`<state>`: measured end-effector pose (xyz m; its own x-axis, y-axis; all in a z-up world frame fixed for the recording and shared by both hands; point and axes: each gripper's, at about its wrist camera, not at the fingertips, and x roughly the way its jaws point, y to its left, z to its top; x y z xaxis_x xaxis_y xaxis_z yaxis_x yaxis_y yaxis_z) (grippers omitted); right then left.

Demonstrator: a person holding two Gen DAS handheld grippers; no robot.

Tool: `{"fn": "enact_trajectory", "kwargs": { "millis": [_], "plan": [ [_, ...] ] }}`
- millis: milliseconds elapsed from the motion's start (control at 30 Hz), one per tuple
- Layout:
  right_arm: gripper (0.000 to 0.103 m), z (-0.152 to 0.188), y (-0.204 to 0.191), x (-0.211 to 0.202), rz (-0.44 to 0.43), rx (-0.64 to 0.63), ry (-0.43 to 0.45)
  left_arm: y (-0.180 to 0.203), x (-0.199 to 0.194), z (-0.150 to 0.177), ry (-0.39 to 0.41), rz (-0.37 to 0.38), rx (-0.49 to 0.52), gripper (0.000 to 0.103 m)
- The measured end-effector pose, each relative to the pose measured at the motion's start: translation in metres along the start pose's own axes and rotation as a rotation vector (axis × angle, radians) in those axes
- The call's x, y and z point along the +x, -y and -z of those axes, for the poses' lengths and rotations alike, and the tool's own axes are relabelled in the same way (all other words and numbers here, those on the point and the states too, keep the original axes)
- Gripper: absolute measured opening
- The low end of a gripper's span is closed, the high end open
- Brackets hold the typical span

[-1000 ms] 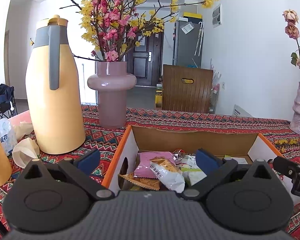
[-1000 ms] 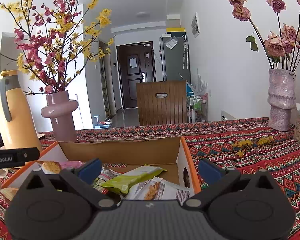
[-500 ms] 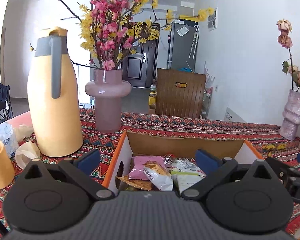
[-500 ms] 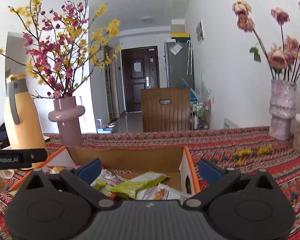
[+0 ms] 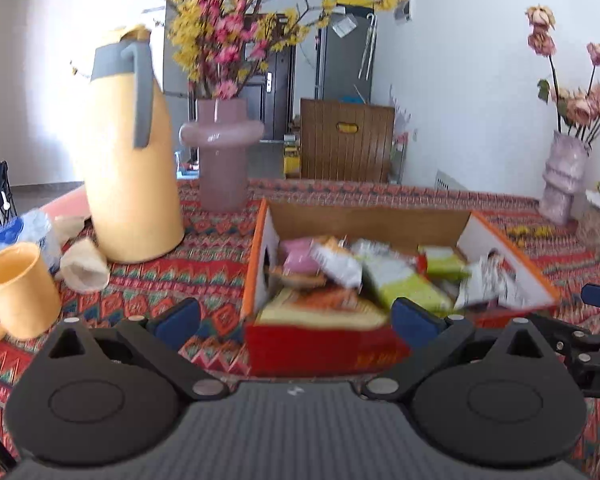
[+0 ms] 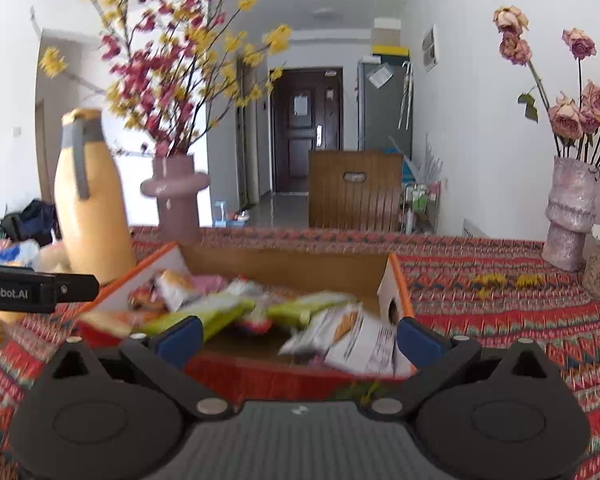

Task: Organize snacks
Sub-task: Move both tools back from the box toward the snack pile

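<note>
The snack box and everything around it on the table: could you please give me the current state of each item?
snack box: open-topped, holding snack packets
snack packets: loosely piled inside the box
left gripper: open, empty
right gripper: open, empty
yellow jug: upright, lid on
yellow mug: upright
pink vase: upright, holding flowering branches
textured vase: upright, holding dried roses

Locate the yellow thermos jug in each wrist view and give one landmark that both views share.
Left wrist: yellow thermos jug stands left of centre, close and large, beside the mauve vase.
Right wrist: the jug stands far left, smaller.
Shared landmark: the mauve vase, immediately right of the jug.
</note>
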<state>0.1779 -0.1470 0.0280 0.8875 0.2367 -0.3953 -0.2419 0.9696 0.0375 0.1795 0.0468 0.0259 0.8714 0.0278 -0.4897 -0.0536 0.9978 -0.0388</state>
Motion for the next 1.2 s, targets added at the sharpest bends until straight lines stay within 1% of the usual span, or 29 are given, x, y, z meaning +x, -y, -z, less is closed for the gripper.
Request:
{"fn": "enact_trajectory", "kwargs": {
  "millis": [167,333,500,600,967,1133,1200],
  "plan": [
    [0.103,0.025,-0.01,-0.004,-0.006,0.013,-0.081,-0.019,0.002,0.027,-0.049,0.003,-0.022,0.103],
    [0.103,0.048,-0.011,-0.007,0.023,0.046,-0.15,-0.037,0.011,0.047,-0.08,0.008,-0.064,0.103],
    [0.103,0.063,-0.011,-0.007,0.07,0.072,-0.206,-0.044,0.013,0.053,-0.077,0.032,-0.096,0.103],
    [0.103,0.069,-0.013,-0.004,0.069,0.081,-0.234,-0.045,0.013,0.055,-0.077,0.044,-0.103,0.103],
    [0.103,0.068,-0.041,-0.001,0.018,0.046,-0.25,-0.049,0.014,0.056,-0.085,0.054,-0.142,0.103],
    [0.103,0.067,-0.041,-0.001,0.012,0.05,-0.247,-0.051,0.014,0.056,-0.088,0.053,-0.154,0.103],
    [0.103,0.066,-0.037,0.001,0.032,0.061,-0.242,-0.051,0.014,0.056,-0.09,0.052,-0.155,0.103]
  ]
}}
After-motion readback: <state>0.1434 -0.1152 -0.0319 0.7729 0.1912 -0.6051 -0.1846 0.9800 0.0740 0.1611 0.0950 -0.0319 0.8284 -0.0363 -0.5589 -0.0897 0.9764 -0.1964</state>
